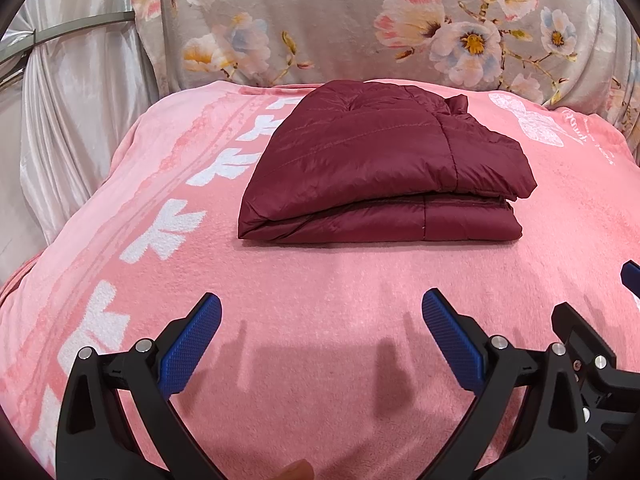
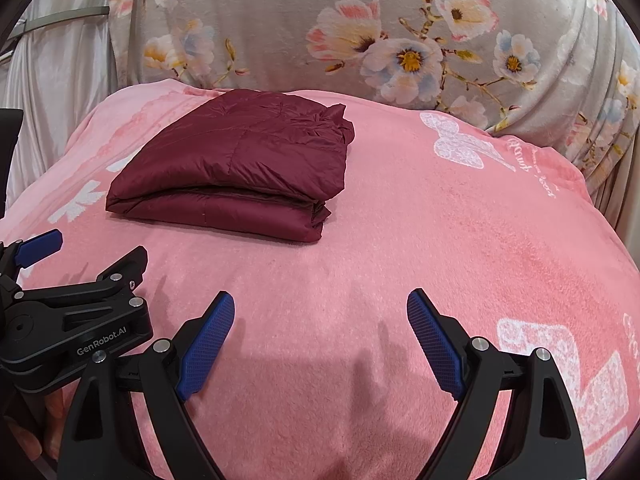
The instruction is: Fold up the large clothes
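Observation:
A dark red quilted jacket (image 1: 380, 164) lies folded in a compact stack on a pink blanket (image 1: 320, 280). It also shows in the right wrist view (image 2: 240, 164), toward the left. My left gripper (image 1: 322, 304) is open and empty, hovering over the blanket in front of the jacket. My right gripper (image 2: 320, 304) is open and empty, to the right of the left one. The left gripper's body shows in the right wrist view (image 2: 76, 320).
A grey floral cloth (image 1: 360, 20) hangs behind the blanket. Shiny silver-white drapery (image 1: 72, 120) hangs at the left. The pink blanket (image 2: 480, 240) has white printed patterns on its left and right sides.

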### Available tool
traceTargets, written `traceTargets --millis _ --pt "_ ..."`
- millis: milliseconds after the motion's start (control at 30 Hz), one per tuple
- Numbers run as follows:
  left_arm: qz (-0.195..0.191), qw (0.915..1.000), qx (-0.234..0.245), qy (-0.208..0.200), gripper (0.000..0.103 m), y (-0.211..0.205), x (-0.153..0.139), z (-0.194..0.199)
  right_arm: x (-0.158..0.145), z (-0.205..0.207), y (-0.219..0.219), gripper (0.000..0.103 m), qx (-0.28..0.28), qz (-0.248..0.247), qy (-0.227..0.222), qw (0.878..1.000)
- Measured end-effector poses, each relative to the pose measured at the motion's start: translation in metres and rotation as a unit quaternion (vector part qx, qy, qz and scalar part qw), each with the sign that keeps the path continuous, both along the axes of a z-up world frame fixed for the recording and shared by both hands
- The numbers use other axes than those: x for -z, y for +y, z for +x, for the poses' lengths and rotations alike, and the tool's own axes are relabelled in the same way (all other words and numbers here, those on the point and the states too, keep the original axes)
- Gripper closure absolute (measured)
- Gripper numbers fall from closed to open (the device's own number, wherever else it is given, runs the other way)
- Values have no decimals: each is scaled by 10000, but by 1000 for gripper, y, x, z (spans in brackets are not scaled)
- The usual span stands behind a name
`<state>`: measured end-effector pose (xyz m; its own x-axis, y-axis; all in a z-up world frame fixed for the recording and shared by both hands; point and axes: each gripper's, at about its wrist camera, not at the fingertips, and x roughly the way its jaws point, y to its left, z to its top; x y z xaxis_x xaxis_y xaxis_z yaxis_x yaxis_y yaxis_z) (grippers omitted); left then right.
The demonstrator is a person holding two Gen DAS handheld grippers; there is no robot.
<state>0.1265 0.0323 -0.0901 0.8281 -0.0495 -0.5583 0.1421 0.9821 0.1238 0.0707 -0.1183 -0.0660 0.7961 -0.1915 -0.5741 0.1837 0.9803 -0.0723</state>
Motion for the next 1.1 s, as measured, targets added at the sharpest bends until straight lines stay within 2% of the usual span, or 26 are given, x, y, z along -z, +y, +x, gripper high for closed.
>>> traceTargets --millis 1100 --pt "-151 9999 -5 15 5 -3 0 -3 1 -1 4 17 27 -5 -4 10000"
